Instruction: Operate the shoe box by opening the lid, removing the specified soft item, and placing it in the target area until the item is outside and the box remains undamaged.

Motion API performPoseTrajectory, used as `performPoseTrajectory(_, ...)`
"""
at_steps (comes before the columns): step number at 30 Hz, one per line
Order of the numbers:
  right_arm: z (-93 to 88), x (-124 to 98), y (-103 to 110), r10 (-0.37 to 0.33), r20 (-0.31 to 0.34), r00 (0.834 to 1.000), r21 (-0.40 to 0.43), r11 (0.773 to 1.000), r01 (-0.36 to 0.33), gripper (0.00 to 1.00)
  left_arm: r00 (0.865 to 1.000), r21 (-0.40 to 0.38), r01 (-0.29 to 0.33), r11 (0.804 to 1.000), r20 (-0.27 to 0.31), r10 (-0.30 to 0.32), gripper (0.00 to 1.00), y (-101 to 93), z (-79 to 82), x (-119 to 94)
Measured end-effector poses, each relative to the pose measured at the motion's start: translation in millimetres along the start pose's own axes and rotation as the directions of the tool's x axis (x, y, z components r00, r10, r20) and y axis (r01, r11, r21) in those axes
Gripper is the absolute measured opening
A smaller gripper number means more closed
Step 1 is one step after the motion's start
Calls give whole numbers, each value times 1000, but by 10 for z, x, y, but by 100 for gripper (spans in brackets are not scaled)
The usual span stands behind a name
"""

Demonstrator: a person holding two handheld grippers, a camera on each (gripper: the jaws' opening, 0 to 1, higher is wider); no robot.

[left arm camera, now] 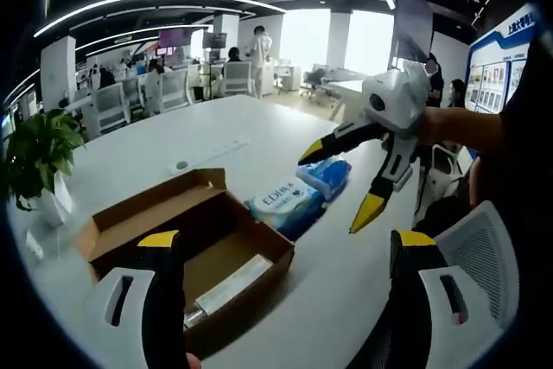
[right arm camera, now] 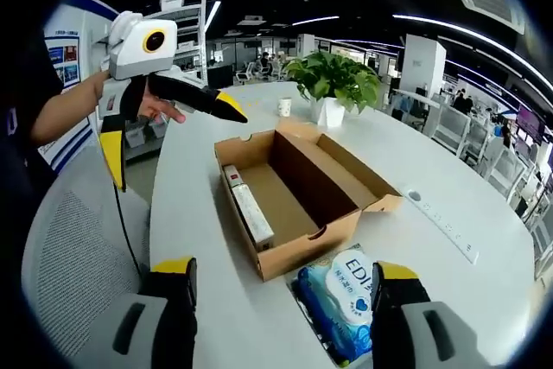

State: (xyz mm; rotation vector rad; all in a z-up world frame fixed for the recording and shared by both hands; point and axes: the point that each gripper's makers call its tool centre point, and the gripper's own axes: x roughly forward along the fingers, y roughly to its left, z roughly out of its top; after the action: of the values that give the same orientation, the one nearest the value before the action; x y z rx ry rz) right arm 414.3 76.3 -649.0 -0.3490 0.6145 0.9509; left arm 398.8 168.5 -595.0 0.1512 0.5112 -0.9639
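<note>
Left gripper view: you are holding your left tool (left arm camera: 285, 252) with its jaws spread wide, gripping nothing, hovering over the near corner of the open brown cardboard shoe box (left arm camera: 186, 235) on the white bench (left arm camera: 259, 131). The lid is already folded back on the far side, so the opening step looks done. A long white carton (left arm camera: 226, 285) is lying on the box floor. The soft blue-and-white pack of wipes (left arm camera: 289, 203) is resting on the bench, touching the box's outer wall, with a second blue pack (left arm camera: 327, 174) just beyond it. Your right tool (left arm camera: 346, 181) is hanging above those packs, jaws wide apart and empty. A green potted plant (left arm camera: 39, 153) is standing at the bench edge.

Right gripper view: your right tool (right arm camera: 283, 276) is looking down with the wipes pack (right arm camera: 346, 300) between its wide yellow-tipped jaws, free of both. The soft item is already outside the box (right arm camera: 294, 192), likely just set down. Your left tool (right arm camera: 168, 136) is hovering beside the box, wide and empty, probably to steady it.
</note>
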Motion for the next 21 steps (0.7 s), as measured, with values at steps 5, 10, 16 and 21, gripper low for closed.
performPoseTrajectory(5,23,77,27,31,-16,999,-26,999,-31,83,1000,2,-13,1000,1,13,99,45,-28,-68)
performPoseTrajectory(10,52,152,14,55,-37,998,-53,997,-57,82,1000,-2,-24,1000,9,24,99,84,-29,-135)
performPoseTrajectory(16,182,227,-20,72,-41,997,-101,992,-76,82,999,-8,-43,999,17,44,98,116,-94,-257)
performPoseTrajectory(21,268,298,-37,87,-46,995,-142,985,-93,81,998,-13,-65,998,0,65,99,156,-218,-360)
